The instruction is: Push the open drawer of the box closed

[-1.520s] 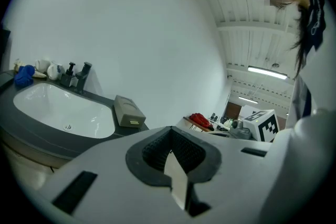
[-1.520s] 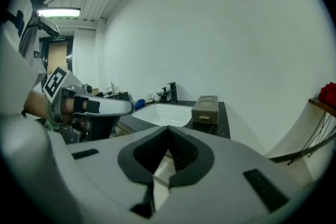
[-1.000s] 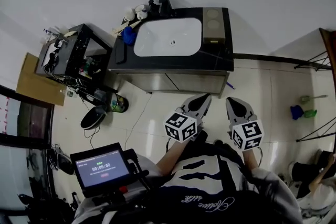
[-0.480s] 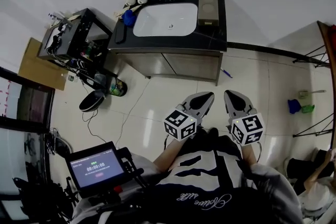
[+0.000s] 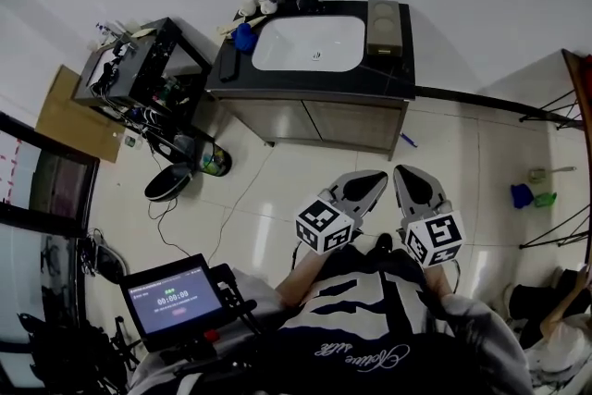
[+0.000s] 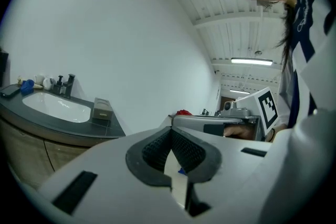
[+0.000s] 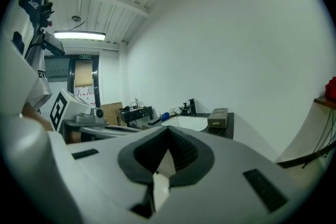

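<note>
While left claw (image 5: 374, 179) and right claw (image 5: 404, 173) stay shut, box (image 5: 383, 28) appears farther right

Grey left gripper (image 5: 378, 179), navy-white shirt (image 5: 356, 321)

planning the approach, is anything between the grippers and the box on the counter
Nothing visible. Only floor separates the left gripper and right gripper from the vanity, where the box sits unobstructed.

Pale floor tiles (image 5: 277, 199) shine glossy beneath me, and the white basin (image 5: 310, 46) gleams smooth in its dark polished countertop (image 5: 393, 74) above wood-look cabinet doors (image 5: 319, 120). My left gripper (image 6: 170, 131) shows a matt grey plastic shell and ribbed black rubber pads (image 6: 155, 150).
</note>
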